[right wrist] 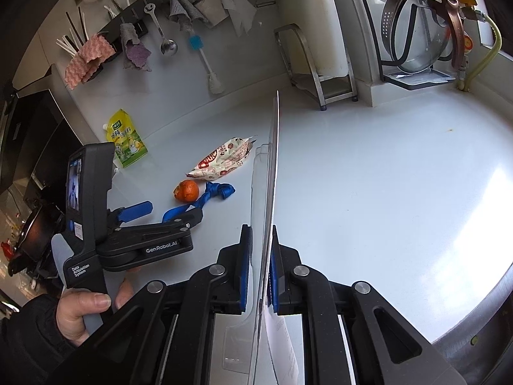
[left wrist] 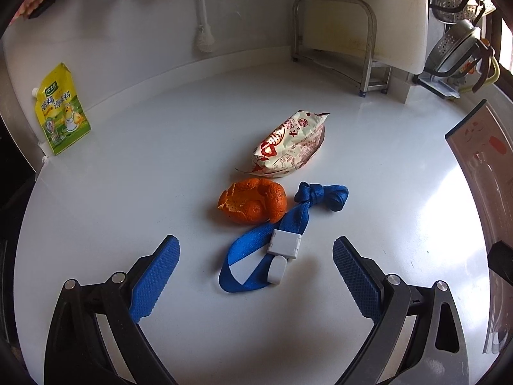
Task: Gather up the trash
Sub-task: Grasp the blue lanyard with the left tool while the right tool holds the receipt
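On the white counter (left wrist: pixel 128 166) lie an orange peel (left wrist: pixel 253 200), a crumpled red-and-white snack wrapper (left wrist: pixel 290 146) and a blue strap with a white clip (left wrist: pixel 282 240). My left gripper (left wrist: pixel 256 263) is open, just short of the strap and peel; it also shows in the right wrist view (right wrist: pixel 166 211). My right gripper (right wrist: pixel 259 269) is shut on a thin flat card in a clear plastic sleeve (right wrist: pixel 272 173), held edge-on and upright; the same card shows at the right edge of the left wrist view (left wrist: pixel 481 147). The peel (right wrist: pixel 187 190), wrapper (right wrist: pixel 221 160) and strap (right wrist: pixel 205 199) lie left of it.
A yellow-green seasoning pouch (left wrist: pixel 62 109) stands at the back left wall. A metal rack (left wrist: pixel 340 45) with a white cutting board stands at the back. Pot lids hang in a holder (right wrist: pixel 416 32) at the back right. Cloths, a ladle and a brush (right wrist: pixel 203 61) hang on the wall.
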